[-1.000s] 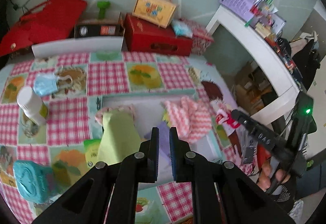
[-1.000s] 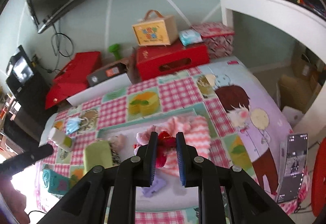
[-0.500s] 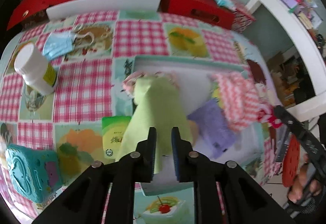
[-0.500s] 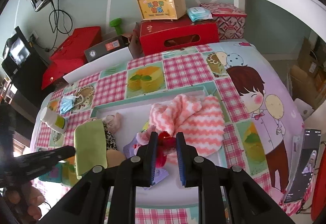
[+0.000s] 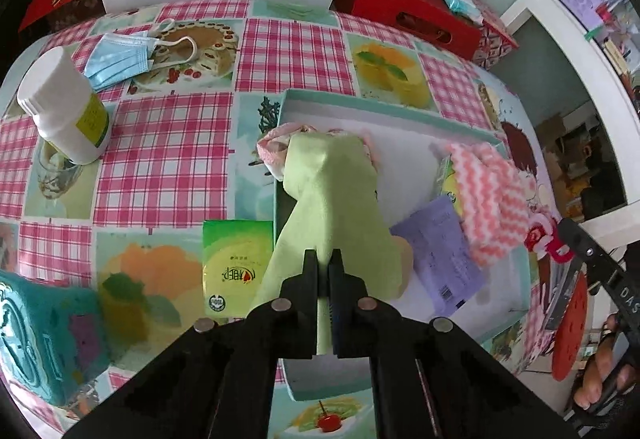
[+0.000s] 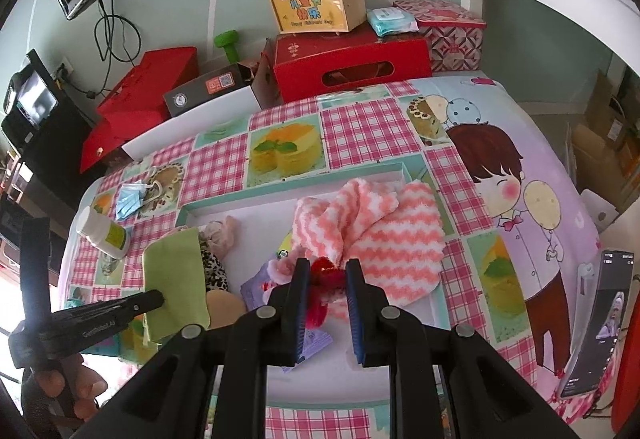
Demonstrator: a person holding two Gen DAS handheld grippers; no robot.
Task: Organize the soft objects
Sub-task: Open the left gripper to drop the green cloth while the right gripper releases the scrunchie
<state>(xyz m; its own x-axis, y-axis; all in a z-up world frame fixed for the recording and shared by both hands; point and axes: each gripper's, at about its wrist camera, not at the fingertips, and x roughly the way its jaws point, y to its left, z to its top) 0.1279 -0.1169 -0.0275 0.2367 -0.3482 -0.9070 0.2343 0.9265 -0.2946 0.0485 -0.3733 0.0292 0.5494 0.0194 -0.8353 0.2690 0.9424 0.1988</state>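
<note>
Two hand-held grippers work over one cluttered table point(image 6: 360, 127), its checked cloth printed with cakes. Largest of the task's things is the shallow teal-rimmed tray point(image 5: 384, 111) at the middle of the table, which looks to be the collecting place for the soft items, since most of them already lie in it. Next in size is the pink-and-white zigzag towel point(image 6: 384, 231), bunched at the tray's right end with one corner spilling over the rim. The green cloth point(image 5: 336, 199) comes after: it drapes over a small plush item at the tray's left end, and its long axis runs from that far hump straight back toward the left wrist camera, the near end raised. That end is up because the left hand-held gripper point(image 5: 324, 271) has just closed on it, jaws pressed together with the cloth pinched between them, probably to lift or straighten it. A purple packet point(image 5: 436, 251) lies flat between cloth and towel. Smallest is the red-and-pink fuzzy toy point(image 6: 326, 277), clamped in the right hand-held gripper point(image 6: 327, 279) just above the tray floor, held low as if for setting down. Its own direction is too bunched to tell.
</note>
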